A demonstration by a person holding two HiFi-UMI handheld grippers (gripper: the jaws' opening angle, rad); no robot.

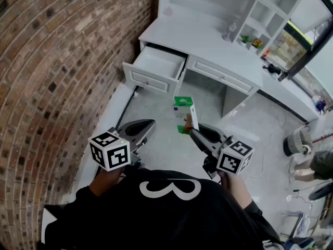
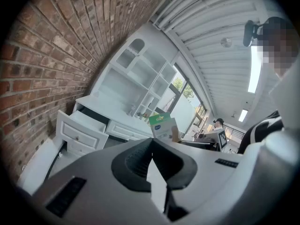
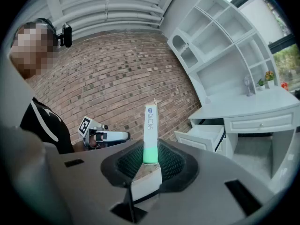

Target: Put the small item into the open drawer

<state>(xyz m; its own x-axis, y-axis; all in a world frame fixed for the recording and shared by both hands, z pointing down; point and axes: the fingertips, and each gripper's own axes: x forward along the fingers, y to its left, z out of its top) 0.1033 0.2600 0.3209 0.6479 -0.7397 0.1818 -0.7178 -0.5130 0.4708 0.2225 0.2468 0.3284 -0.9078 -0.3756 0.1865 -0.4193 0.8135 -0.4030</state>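
My right gripper (image 1: 187,127) is shut on a small white box with green ends (image 1: 184,112) and holds it upright above the floor. In the right gripper view the box (image 3: 150,124) stands edge-on between the jaws of the right gripper (image 3: 150,156). The open white drawer (image 1: 149,80) juts from the left end of the desk, ahead and to the left of the box; its inside looks bare. My left gripper (image 1: 141,127) hangs lower left, shut, with nothing in it. From the left gripper view I see the drawer (image 2: 75,131) and the box (image 2: 162,126).
A brick wall (image 1: 57,61) runs along the left, close to the drawer. The white desk (image 1: 208,43) carries shelves with a glass (image 1: 229,33) and small plants (image 1: 250,41). A second drawer (image 1: 221,74) is closed. A person's legs (image 1: 312,165) and a basket (image 1: 296,139) are at the right.
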